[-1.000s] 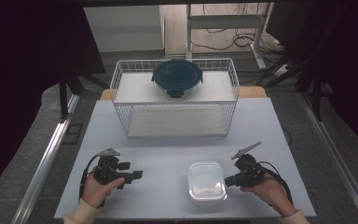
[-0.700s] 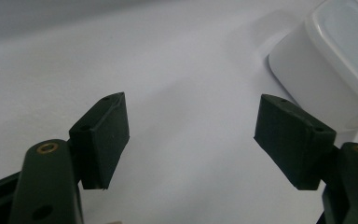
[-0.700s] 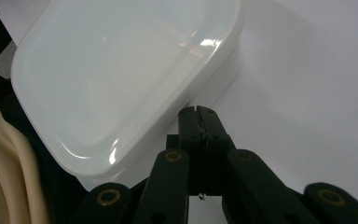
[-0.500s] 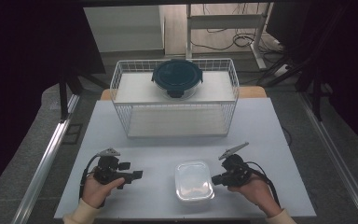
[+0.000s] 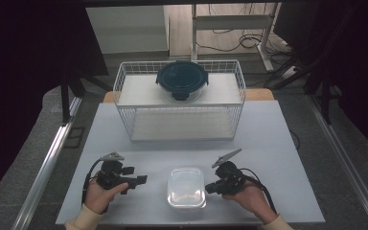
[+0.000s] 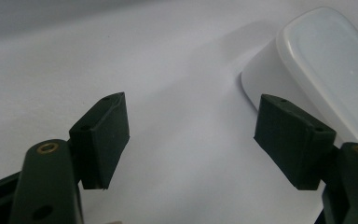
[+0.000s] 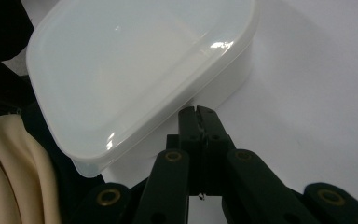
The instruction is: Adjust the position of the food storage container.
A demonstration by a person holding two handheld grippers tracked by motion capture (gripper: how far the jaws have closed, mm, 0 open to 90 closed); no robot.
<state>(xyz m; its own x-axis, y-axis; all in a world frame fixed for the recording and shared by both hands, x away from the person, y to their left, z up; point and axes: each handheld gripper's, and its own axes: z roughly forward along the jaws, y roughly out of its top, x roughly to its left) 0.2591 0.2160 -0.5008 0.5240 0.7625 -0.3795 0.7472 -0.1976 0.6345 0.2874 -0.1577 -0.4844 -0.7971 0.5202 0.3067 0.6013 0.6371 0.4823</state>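
- Lower centre of the high view: small white lidded container [image 5: 186, 187] flat on the pale desk [image 5: 268, 129], between the two hands.
- Lower left of that view: left tongs [image 5: 141, 179] held in a hand [image 5: 100, 194], tips pointed toward the container, a stretch of bare desk in between, nothing touched.
- Left gripper view: left tongs [image 6: 191, 140] spread wide, released, only desk between the two black pads; container [image 6: 326, 70] at upper right of the frame, just beyond the right-hand pad, apart from it.
- Lower right of the high view: right tongs [image 5: 210, 188] in the other hand [image 5: 249, 196], tips right at the container's right side.
- Right gripper view: right tongs [image 7: 198, 112] clenched, pads pressed flat against each other with nothing between; tips at the container's side wall, just under the lid's overhanging edge, contact or a hair's gap not clear.
- Same view: container [image 7: 135, 70] across the upper left of the frame, translucent lid on, glossy highlights along the rim; cream sleeve [image 7: 9, 177] at lower left.
- Upper centre of the high view: white wire basket [image 5: 182, 127] at the far side of the desk, well apart from both hands.
- On top of the basket's rear part: round glass dish with a dark blue clip lid [image 5: 182, 79], upright, closed.
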